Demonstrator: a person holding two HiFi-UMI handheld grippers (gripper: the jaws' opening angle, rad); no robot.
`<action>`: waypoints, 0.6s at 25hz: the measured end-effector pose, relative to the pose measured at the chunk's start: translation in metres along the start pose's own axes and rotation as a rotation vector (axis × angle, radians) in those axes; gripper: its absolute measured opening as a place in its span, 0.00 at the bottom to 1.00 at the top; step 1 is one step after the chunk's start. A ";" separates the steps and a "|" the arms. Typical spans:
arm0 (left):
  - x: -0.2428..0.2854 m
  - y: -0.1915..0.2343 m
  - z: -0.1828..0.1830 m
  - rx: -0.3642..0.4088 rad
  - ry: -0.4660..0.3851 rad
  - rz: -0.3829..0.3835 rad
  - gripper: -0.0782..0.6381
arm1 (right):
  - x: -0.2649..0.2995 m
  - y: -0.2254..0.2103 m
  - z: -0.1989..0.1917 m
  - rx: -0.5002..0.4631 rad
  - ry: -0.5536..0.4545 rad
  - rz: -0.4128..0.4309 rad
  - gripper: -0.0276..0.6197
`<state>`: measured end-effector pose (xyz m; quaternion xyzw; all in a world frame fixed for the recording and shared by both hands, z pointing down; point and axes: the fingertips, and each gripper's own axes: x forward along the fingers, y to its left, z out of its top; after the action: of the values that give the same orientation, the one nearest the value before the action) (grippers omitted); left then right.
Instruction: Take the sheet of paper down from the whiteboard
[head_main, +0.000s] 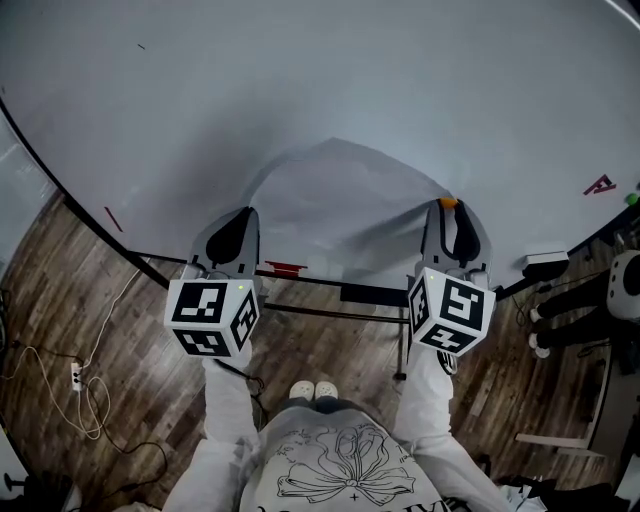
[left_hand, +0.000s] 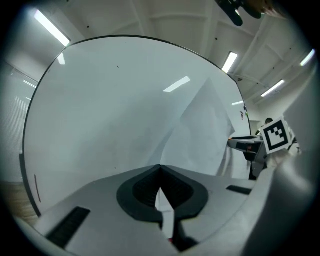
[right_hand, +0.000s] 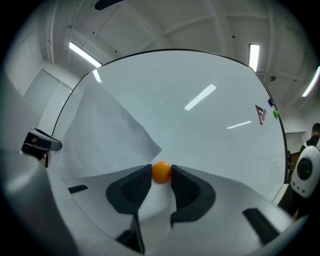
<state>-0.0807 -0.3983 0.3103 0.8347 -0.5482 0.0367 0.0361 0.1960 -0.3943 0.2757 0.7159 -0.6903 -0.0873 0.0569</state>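
At the whiteboard (head_main: 300, 80), I am pinching the sheet of paper (head_main: 340, 200) in left gripper (left_hand: 160, 169), clamping the orange magnet (right_hand: 161, 174) in right gripper (right_hand: 161, 167).

Sheet of paper (head_main: 340, 200) against whiteboard (head_main: 300, 100), low at board's middle. Left hand-held gripper (head_main: 244, 214) at sheet's lower left edge, jaws closed with sheet between them. Right hand-held gripper (head_main: 448, 208) at sheet's right edge, level with left one, well apart from it. Round magnet (head_main: 448, 202) between right jaws, both pads touching it. Eraser (head_main: 546, 263) on ledge under board, right of right gripper. Power strip (head_main: 76, 376) on floor (head_main: 60, 300), far left.
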 end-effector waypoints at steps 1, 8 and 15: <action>-0.002 0.004 0.000 -0.004 0.000 0.009 0.11 | 0.000 -0.001 0.000 -0.001 0.000 0.002 0.23; -0.019 0.024 0.004 0.002 -0.008 0.055 0.11 | -0.003 -0.003 -0.001 0.017 -0.016 -0.008 0.23; -0.042 0.041 0.011 0.046 -0.018 0.118 0.11 | -0.019 0.005 0.018 0.053 -0.069 0.024 0.21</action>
<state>-0.1351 -0.3774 0.2956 0.8019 -0.5957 0.0437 0.0098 0.1872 -0.3744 0.2596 0.7055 -0.7024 -0.0932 0.0152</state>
